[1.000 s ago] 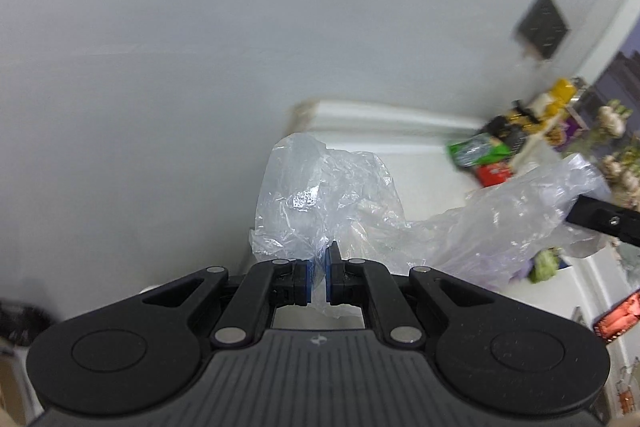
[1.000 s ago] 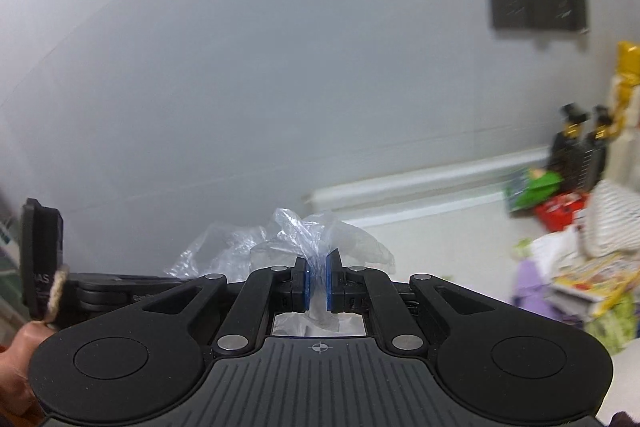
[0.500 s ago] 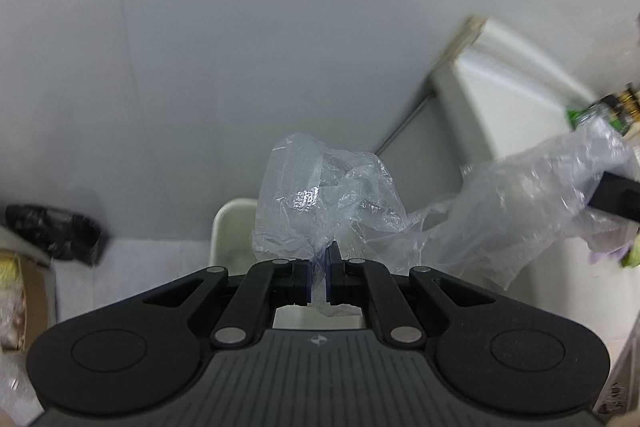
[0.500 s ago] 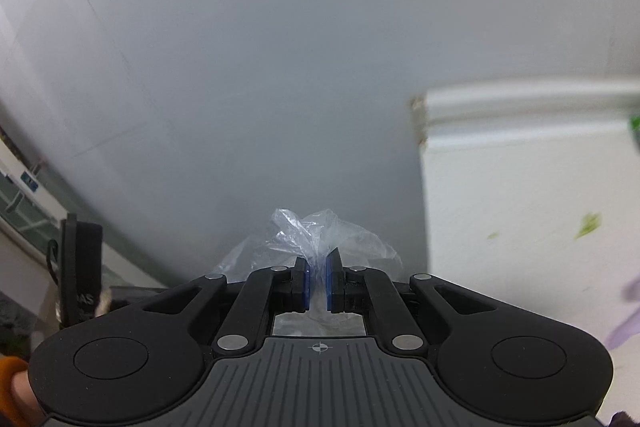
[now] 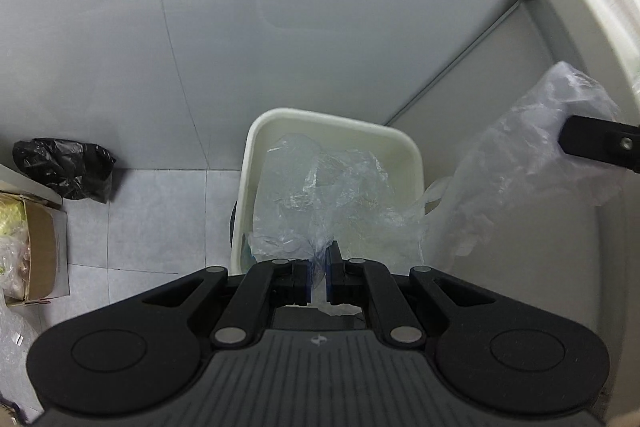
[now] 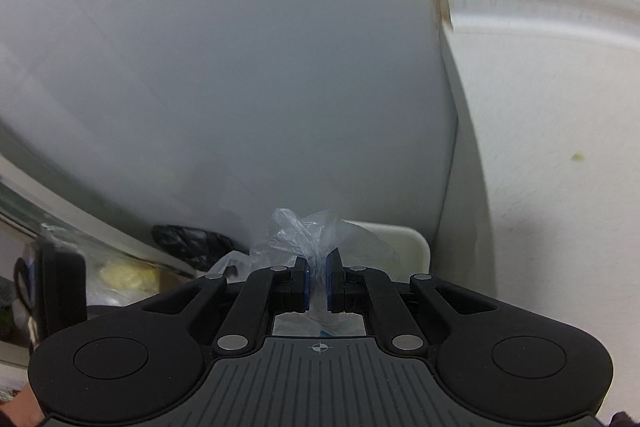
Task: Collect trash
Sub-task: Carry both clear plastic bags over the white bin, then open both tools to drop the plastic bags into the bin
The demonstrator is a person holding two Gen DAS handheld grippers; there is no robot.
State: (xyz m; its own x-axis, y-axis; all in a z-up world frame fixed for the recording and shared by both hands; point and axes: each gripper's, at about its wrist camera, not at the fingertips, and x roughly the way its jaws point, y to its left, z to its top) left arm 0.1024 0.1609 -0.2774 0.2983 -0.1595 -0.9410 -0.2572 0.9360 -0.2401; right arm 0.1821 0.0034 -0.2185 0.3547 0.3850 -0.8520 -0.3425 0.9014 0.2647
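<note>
Grey wall [image 5: 320, 7] behind, white cabinet side [image 6: 540, 167] to the right, tiled floor [image 5: 160, 219] below. Between them, against the wall, a cream waste bin [image 5: 414, 163], open at the top and seemingly bare of a liner. On the floor to the left, well apart from the bin: a cardboard box [image 5: 44, 255] and a crumpled black bag [image 5: 64, 167].

Stretched above the bin, a clear plastic bag [image 5: 320, 187], thin and wrinkled, slack in the middle. Left gripper [image 5: 318, 275] nearly shut, pads pinching one bunched edge of the film directly over the bin mouth. Right gripper [image 6: 318, 283] likewise nearly shut on another tuft of the same bag, higher and off to the right — visible in the left wrist view as a black finger clamped at the far end of the film.

Likely step: lowering the bag into the bin as a liner for trash.

Risks, largest first:
- Bag mouth collapsed or twisted, because of the two pinch points at uneven heights; no opening left for trash.
- Film snagged or torn on the rim under tension.
- Slippery film sliding out from between the pads — thin tufts, little purchase.
- Bin nudged off its spot by a gripper brushing the rim.
</note>
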